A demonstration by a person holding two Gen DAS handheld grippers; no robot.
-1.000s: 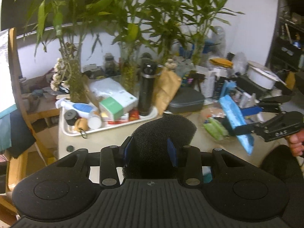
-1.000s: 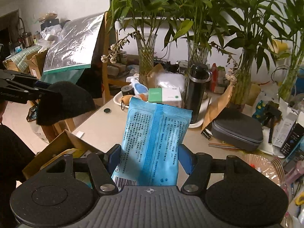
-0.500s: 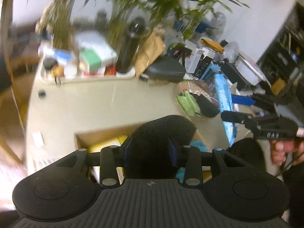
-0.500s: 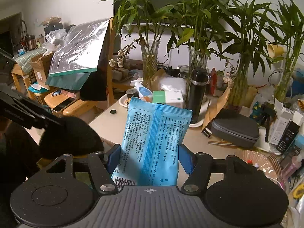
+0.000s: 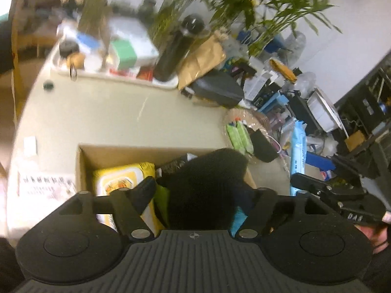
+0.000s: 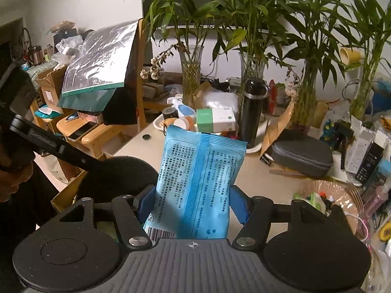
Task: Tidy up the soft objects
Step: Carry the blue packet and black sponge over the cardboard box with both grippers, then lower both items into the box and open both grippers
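In the left wrist view my left gripper (image 5: 204, 190) stands wide open over a cardboard box (image 5: 83, 163). A black foam sponge (image 5: 207, 183) lies between the spread fingers, over the box; whether it rests on the contents I cannot tell. A yellow wipes pack (image 5: 122, 183) lies in the box. My right gripper (image 6: 193, 200) is shut on a blue wipes pack (image 6: 198, 178), held upright above the table edge. The pack also shows in the left wrist view (image 5: 298, 156), right of the box. The sponge shows in the right wrist view (image 6: 117, 178), lower left.
A white tray (image 5: 168, 83) with a black bottle (image 5: 176, 48), a green-white carton (image 5: 124, 53) and small items stands at the table's back. A grey zip case (image 6: 300, 153) and a basket of small packs (image 5: 242, 131) sit to the right. Vases with bamboo line the back.
My left gripper has swung down over the cardboard box and its fingers have opened off the black sponge. My right gripper has held the blue pack almost still.
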